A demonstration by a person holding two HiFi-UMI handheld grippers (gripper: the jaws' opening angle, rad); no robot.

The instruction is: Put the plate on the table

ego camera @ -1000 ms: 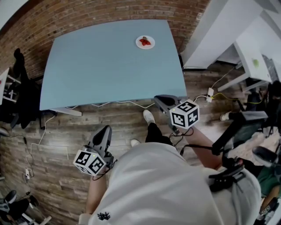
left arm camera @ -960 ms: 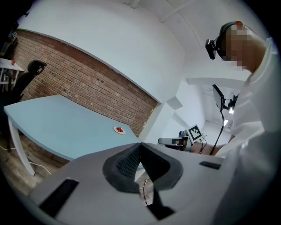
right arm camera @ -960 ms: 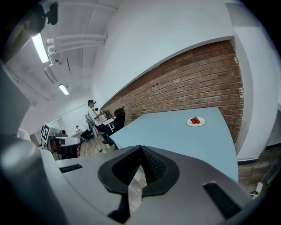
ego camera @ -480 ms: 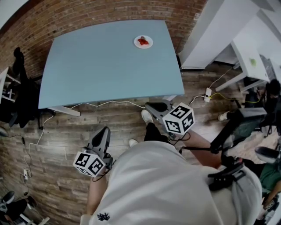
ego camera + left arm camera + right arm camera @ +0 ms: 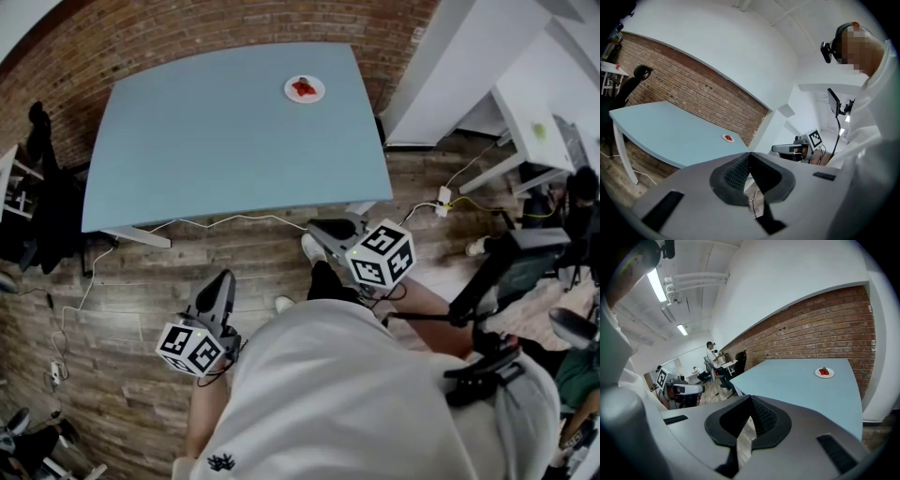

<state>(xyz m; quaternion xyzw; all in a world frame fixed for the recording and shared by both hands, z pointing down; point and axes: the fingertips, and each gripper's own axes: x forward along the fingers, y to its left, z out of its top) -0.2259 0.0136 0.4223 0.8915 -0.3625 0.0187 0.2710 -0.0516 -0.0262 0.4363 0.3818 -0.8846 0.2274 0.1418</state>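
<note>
**Plate down, both grippers empty**

The white plate (image 5: 316, 93), with something red (image 5: 303, 87) on it, sits on the blue table (image 5: 206, 150) near the far right corner. The left gripper (image 5: 218, 284) and right gripper (image 5: 321, 228) hang over the wooden floor (image 5: 122, 300), well short of the table, jaws closed together on nothing. The task looks finished. Reaching in again could nudge the plate toward the nearby edge.

Small white plate (image 5: 305, 89) carrying red food, lying flat on light-blue table (image 5: 225, 141), upper centre of frame, near table's far-right corner.
</note>
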